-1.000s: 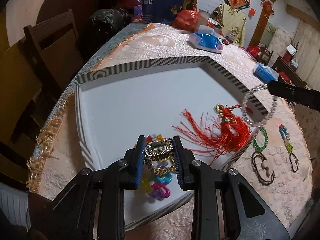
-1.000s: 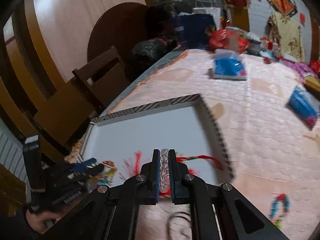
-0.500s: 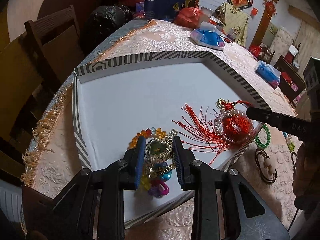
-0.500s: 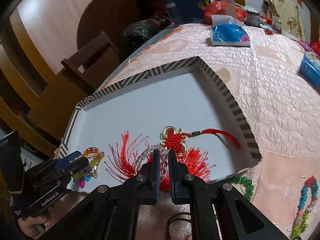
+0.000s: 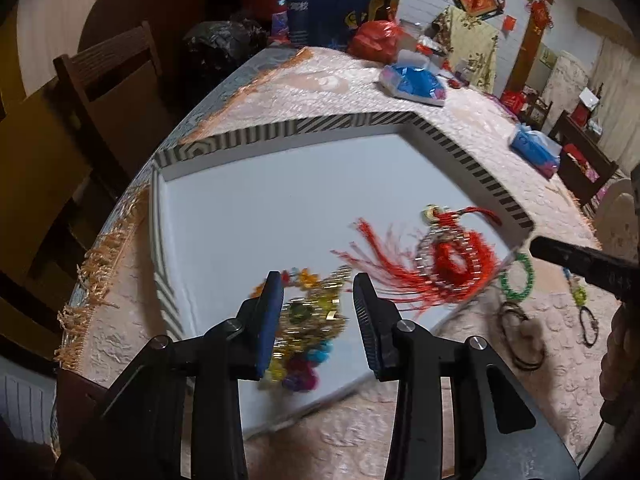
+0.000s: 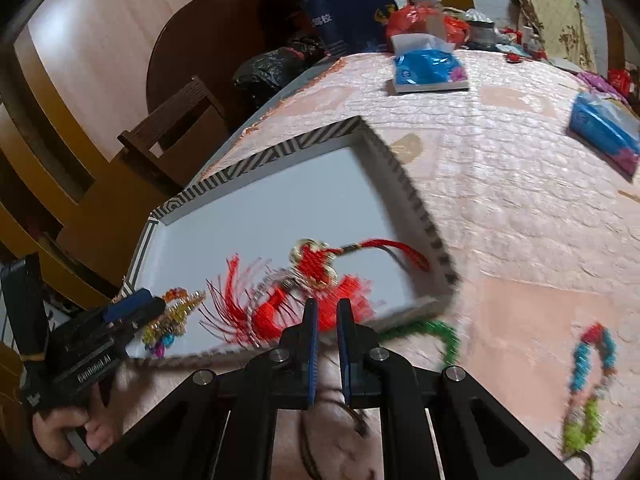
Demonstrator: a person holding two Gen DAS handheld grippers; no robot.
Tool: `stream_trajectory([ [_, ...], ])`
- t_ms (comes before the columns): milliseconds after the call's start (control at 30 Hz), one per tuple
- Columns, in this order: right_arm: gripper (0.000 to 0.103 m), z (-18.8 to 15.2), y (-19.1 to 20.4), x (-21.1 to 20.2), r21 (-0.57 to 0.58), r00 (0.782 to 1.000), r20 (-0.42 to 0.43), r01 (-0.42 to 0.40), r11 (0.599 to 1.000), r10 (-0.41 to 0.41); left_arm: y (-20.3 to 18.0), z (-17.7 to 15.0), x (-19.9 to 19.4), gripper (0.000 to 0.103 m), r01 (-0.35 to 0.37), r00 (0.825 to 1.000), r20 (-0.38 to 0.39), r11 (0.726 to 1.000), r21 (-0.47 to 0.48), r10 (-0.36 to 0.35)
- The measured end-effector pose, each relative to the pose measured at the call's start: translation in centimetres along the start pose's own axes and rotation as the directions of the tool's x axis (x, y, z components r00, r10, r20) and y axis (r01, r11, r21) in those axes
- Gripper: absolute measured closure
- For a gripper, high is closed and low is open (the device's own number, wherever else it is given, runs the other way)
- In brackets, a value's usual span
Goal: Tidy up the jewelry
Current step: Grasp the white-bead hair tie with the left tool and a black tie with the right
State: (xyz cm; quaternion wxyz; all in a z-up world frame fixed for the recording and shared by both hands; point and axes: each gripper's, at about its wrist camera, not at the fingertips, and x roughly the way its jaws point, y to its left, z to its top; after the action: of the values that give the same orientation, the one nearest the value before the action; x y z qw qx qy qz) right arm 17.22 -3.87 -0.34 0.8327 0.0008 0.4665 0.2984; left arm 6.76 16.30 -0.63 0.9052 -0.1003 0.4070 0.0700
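Left hand-held gripper (image 5: 316,312) hangs low over the near corner of the tray (image 5: 256,136), its jaws having just been opening; the gold brooch (image 5: 316,312) sits between the pads without either pressing on it, lying on a heap of coloured beads (image 5: 304,364) on the white floor, so this reads as a release, the piece set where the small bright items are being gathered; right hand-held gripper (image 6: 327,332) has its jaws almost pressed together with nothing visible between them, and it hovers at the tray's near edge, just off the red tassel (image 6: 316,272); the clear bead bracelet (image 5: 440,256) lies on top of that tassel inside the tray, apparently dropped there because the tassel already fills that side; several pieces are not yet collected and lie on the pink cloth of the worktop (image 6: 500,168): a green bead bracelet (image 5: 518,276) just outside the tray rim, dark cord loops (image 5: 520,332) nearer the camera, and a blue and green strand (image 6: 592,380) well apart to the right; the right jaws being nearest the green bracelet, that would be my guess for the next pick, though blur makes the gap hard to judge.
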Motion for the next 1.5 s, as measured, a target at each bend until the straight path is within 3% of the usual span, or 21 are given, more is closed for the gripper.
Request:
stream_trajectory([
  [167,0.095,-2.6,-3.1,-4.7,-0.038,0.997,0.032,0.077,0.996,-0.076,-4.5,-0.4,-1.6,0.066,0.084,0.996,0.021,0.993,0.082,-0.086],
  [233,0.092,-3.9,-4.8,-6.6,-0.033,0.993,0.039,0.109,0.993,-0.108,-6.5,-0.8,-1.8,0.059,0.129,0.991,0.017,0.984,0.121,-0.132],
  [367,0.078,-7.7,-8.3,-10.4,-0.041,0.976,0.059,0.21,0.977,-0.208,-11.6,-2.8,-1.0,0.059,0.223,0.975,-0.047,0.948,0.226,-0.218],
  [467,0.077,-10.9,-10.8,-12.4,-0.007,0.966,0.065,0.253,0.968,-0.252,-14.4,-3.7,0.1,0.059,0.259,0.966,-0.087,0.929,0.265,-0.245],
  [567,0.077,-13.2,-12.9,-13.3,0.031,0.952,0.084,0.291,0.956,-0.293,-16.5,-3.9,1.2,0.059,0.273,0.961,-0.123,0.92,0.281,-0.248],
  [733,0.077,-15.1,-15.3,-13.4,0.113,0.942,0.113,0.303,0.946,-0.315,-19.3,-4.1,2.6,0.059,0.23,0.97,-0.153,0.914,0.335,-0.189],
  [1000,0.077,-15.4,-15.2,-13.2,0.111,0.954,0.136,0.254,0.961,-0.267,-19.9,-5.4,3.0,0.058,0.161,0.983,-0.141,0.915,0.37,-0.116],
  [1033,0.077,-15.2,-15.1,-13.2,0.102,0.954,0.133,0.257,0.961,-0.269,-19.9,-5.4,3.0,0.068,0.171,0.982,-0.141,0.913,0.37,-0.127],
  [1200,0.077,-14.1,-13.9,-11.7,-0.005,0.963,0.06,0.264,0.965,-0.263,-19.4,-5.8,2.6,0.069,0.207,0.976,-0.139,0.91,0.36,-0.167],
  [1300,0.077,-13.6,-13.1,-10.7,-0.091,0.95,0.049,0.312,0.946,-0.309,-18.4,-5.8,2.1,0.069,0.254,0.966,-0.142,0.91,0.327,-0.218],
  [1500,0.081,-13.5,-13.2,-10.5,-0.088,0.949,0.062,0.313,0.946,-0.308,-16.5,-5.5,0.1,0.069,0.331,0.944,-0.097,0.897,0.293,-0.317],
])
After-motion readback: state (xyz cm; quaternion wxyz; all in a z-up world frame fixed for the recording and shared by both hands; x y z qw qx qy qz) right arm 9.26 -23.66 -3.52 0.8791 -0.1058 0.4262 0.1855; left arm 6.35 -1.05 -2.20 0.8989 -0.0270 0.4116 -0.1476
